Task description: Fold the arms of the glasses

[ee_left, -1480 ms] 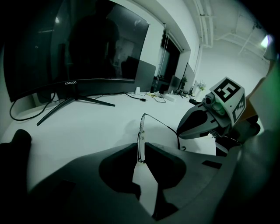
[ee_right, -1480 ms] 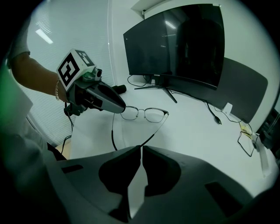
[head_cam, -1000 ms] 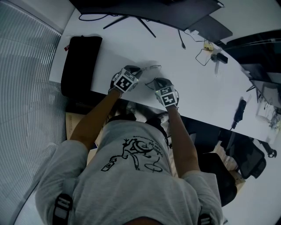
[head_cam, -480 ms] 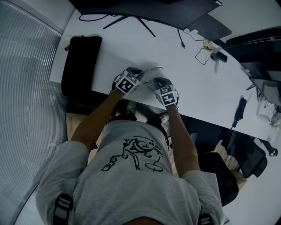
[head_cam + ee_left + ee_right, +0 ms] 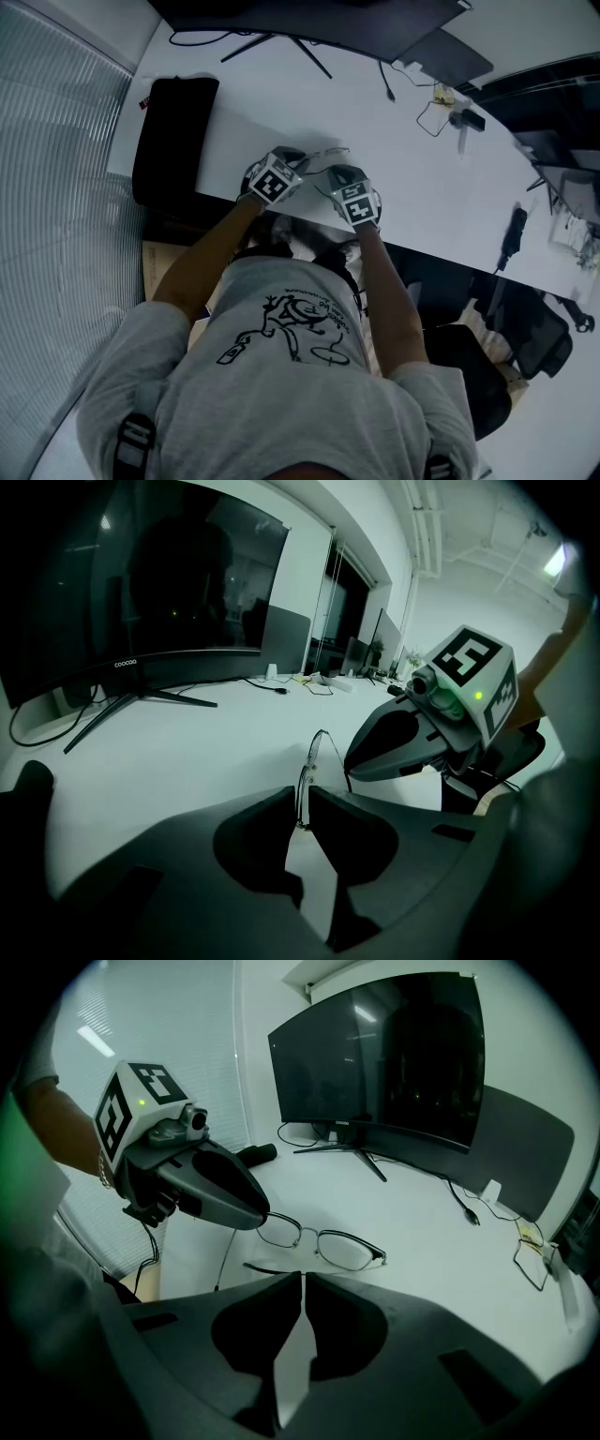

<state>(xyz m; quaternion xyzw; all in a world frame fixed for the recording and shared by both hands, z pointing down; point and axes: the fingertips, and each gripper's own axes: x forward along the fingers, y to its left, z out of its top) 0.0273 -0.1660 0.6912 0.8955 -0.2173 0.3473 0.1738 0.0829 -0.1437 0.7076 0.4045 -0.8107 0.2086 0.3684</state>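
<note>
Right gripper view: thin wire-rimmed glasses [image 5: 337, 1248], clear lenses, dark upper rims.

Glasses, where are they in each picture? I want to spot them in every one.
Head view: the glasses are small and thin, a little above the middle.
Left gripper view: near the centre, seen edge-on, standing between the jaws.
Right gripper view: at the centre, just above the jaws, with both lenses showing.
Shared landmark: the dark monitor stands behind them in all three.
</note>
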